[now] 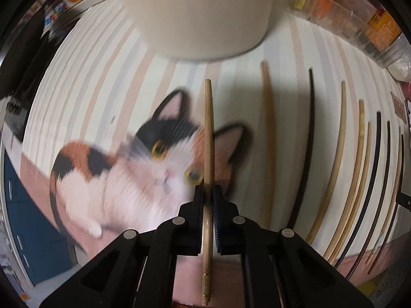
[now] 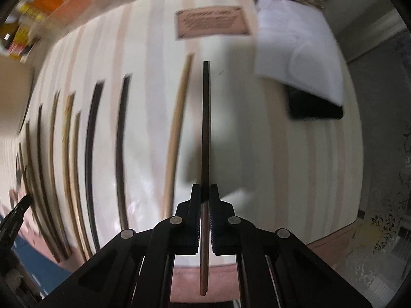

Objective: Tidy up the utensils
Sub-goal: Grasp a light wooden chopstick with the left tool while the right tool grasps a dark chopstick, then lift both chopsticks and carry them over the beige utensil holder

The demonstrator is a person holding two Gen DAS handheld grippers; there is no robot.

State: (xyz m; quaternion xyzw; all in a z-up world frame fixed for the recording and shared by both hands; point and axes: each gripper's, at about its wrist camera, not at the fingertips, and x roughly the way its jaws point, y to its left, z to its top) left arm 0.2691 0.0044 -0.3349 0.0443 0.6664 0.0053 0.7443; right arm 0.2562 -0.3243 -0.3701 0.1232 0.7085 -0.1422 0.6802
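My left gripper [image 1: 208, 188] is shut on a light wooden chopstick [image 1: 208, 128] that runs straight up the left wrist view, over a cat picture on the striped tablecloth [image 1: 102, 89]. Just beyond its tip stands a white cylindrical holder [image 1: 197, 12]. To its right lie several more chopsticks, light [image 1: 268, 133] and dark [image 1: 308, 138], side by side. In the right wrist view my right gripper [image 2: 205, 187] is shut on a dark brown chopstick [image 2: 205, 123]. A light chopstick [image 2: 177, 128] lies just left of it, with several others [image 2: 120, 141] further left.
Clear containers and orange and yellow packets [image 1: 359, 12] line the table's back edge. A white folded cloth [image 2: 295, 51] over a black flat object [image 2: 316, 107] lies to the right. A brown label [image 2: 212, 23] is printed on the cloth. The table edge [image 2: 334, 236] is near on the right.
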